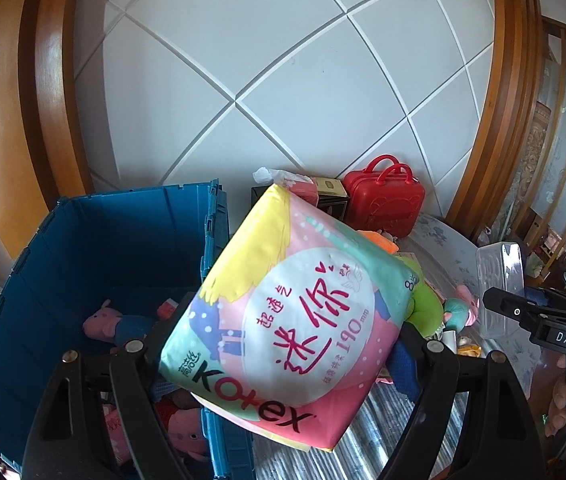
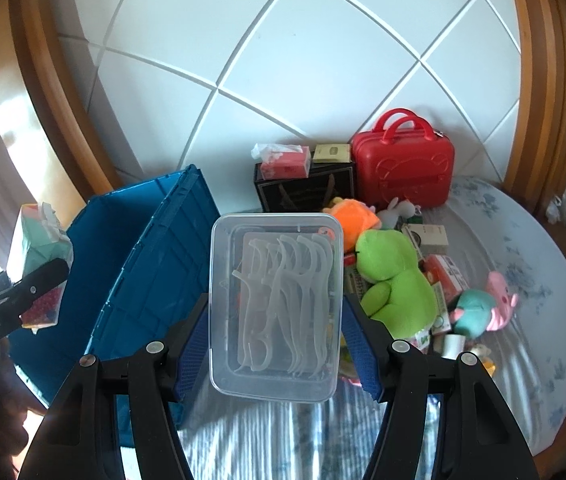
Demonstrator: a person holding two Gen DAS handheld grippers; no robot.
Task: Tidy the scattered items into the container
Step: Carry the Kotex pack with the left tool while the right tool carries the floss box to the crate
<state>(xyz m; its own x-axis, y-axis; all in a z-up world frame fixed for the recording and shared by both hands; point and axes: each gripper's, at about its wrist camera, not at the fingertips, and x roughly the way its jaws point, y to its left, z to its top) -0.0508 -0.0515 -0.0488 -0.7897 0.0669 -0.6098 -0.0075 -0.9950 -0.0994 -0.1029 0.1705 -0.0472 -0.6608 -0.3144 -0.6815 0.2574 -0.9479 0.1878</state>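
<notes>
Gripping Kotex pack (image 1: 283, 312) btwn left tongs (image 1: 279, 344); right tongs (image 2: 279, 356) clamp floss-pick box (image 2: 277, 312) beside blue crate (image 2: 139, 256).

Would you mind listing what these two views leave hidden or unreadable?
- Left wrist view: the Kotex pack covers much of the pile; the blue crate floor is partly hidden by gripper linkage.
- Right wrist view: the clear floss-pick box hides the bedding behind; the crate's interior is blocked by its wall; small carton print is unreadable.
</notes>
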